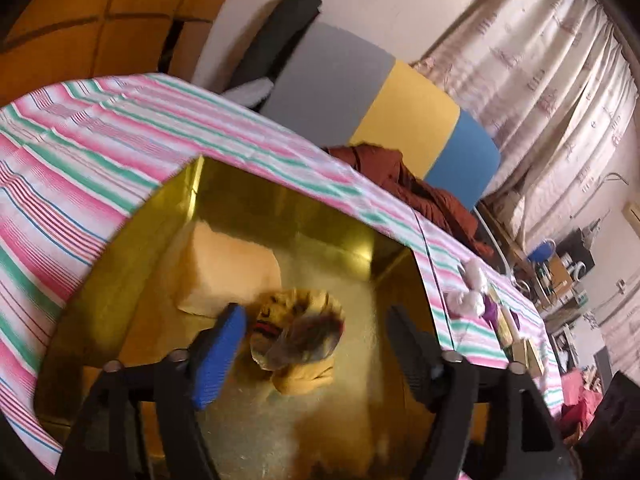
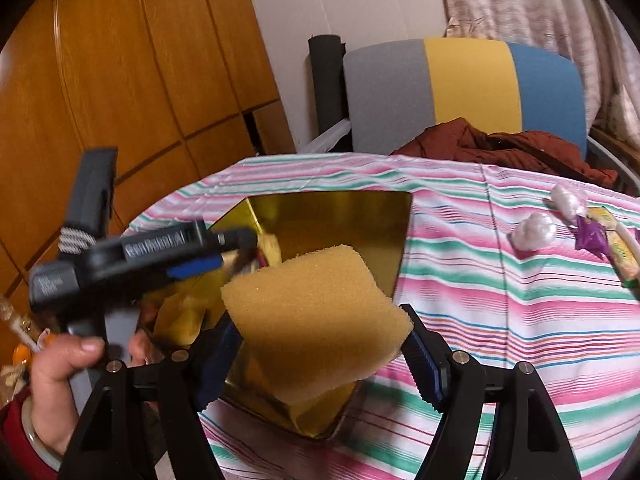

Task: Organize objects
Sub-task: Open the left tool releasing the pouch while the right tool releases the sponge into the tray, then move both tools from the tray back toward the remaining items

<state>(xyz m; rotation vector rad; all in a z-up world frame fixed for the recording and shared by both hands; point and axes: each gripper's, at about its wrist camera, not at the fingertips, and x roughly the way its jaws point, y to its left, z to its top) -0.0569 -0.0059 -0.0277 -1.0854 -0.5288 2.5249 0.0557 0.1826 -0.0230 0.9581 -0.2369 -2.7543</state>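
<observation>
1. Left gripper [image 1: 312,340]: jaws spread wide over the gold tin [image 1: 280,200], nothing pressed between the pads; a yellow wrapped snack packet [image 1: 298,332] sits just below and between them, whether on the tin floor or in mid-drop cannot be told through the blur.
2. Right gripper [image 2: 324,360]: clamped on a yellow sponge block [image 2: 316,320], held above the near edge of the tin.
3. Gold tin: open, lidless, on the striped tablecloth [image 2: 480,320]; serves as the collecting container.
4. Already inside: the packet, plus a pale yellow block [image 1: 232,276] against the far corner in the left wrist view, possibly the sponge's reflection.
5. Outstanding: two white wrapped sweets [image 2: 536,228], a purple wrapper [image 2: 588,236] and yellow-green sweets [image 2: 620,256], loose on the cloth, well apart from the tin.
6. Progress, judged: partway; the sponge is due next.
</observation>
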